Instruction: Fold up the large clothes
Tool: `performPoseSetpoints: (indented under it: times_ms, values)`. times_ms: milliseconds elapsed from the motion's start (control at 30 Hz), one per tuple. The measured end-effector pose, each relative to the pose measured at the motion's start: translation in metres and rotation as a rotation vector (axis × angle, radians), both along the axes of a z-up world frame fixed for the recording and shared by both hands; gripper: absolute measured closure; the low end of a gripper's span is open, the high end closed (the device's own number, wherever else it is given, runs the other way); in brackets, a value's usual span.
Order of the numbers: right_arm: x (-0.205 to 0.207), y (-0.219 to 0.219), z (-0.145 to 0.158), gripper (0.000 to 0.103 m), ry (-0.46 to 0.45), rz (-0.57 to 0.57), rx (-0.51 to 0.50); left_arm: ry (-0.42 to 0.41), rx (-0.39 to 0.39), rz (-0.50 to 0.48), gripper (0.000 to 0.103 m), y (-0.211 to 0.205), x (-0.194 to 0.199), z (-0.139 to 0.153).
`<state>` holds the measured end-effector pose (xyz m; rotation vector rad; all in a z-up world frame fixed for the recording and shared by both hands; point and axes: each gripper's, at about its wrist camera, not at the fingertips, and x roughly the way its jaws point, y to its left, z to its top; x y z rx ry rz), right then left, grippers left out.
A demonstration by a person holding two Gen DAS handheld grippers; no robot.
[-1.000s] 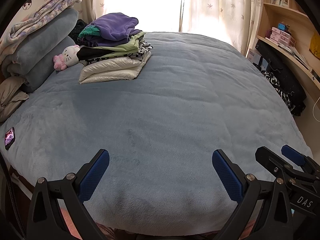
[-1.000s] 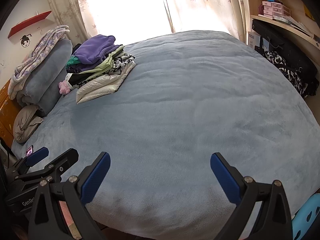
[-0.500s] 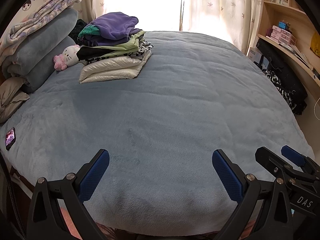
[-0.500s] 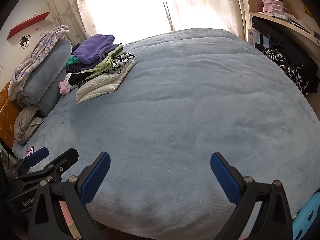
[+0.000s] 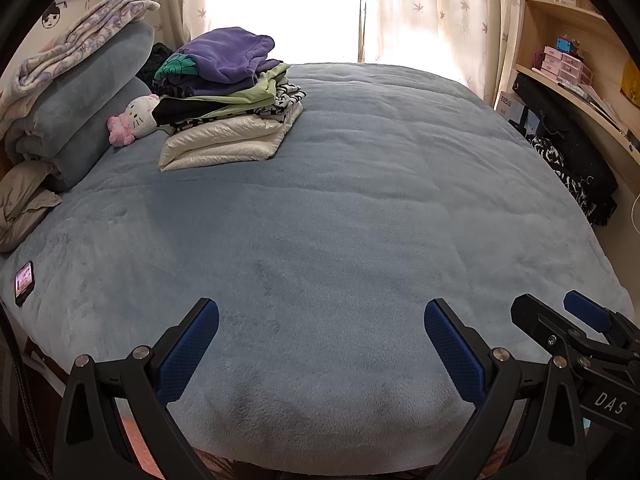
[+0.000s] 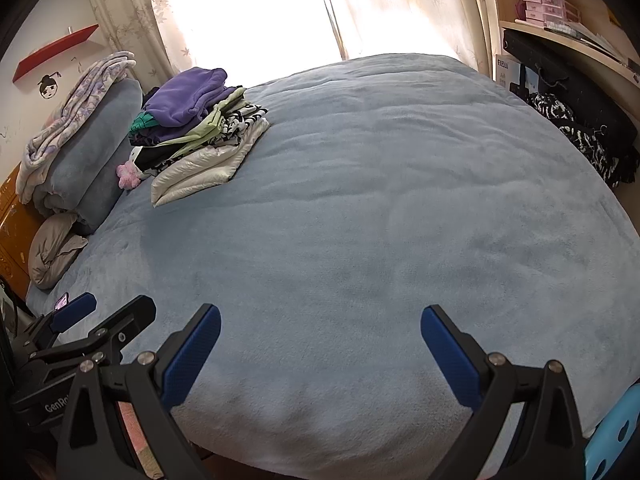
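Observation:
A stack of folded clothes [image 5: 228, 104], with a purple top and a white puffy jacket at the bottom, lies at the far left of the blue bed [image 5: 360, 200]; it also shows in the right wrist view [image 6: 200, 128]. My left gripper [image 5: 320, 340] is open and empty over the bed's near edge. My right gripper [image 6: 320, 344] is open and empty beside it, and shows at the right of the left wrist view [image 5: 576, 320]. A black and white garment [image 5: 568, 176] hangs off the desk at the right.
Rolled blue blankets and a floral quilt [image 5: 80, 92] lie at the left by a pink and white plush toy [image 5: 134, 120]. A phone [image 5: 24, 282] rests on the bed's left edge. Shelves and a desk [image 5: 580, 80] stand at the right. Curtains hang behind.
Both grippers have stayed open and almost still. The view has shifted very slightly.

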<state>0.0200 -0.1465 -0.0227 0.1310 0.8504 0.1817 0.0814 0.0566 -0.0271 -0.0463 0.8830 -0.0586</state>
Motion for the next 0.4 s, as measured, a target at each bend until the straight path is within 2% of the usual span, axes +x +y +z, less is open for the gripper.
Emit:
performPoseSetpoints:
  times_ms: [400]
  values:
    - [-0.0008,0.0022,-0.0063,0.003,0.015,-0.002,0.010,0.018,0.011,-0.016,0.001,-0.0022,0.0070,-0.0017]
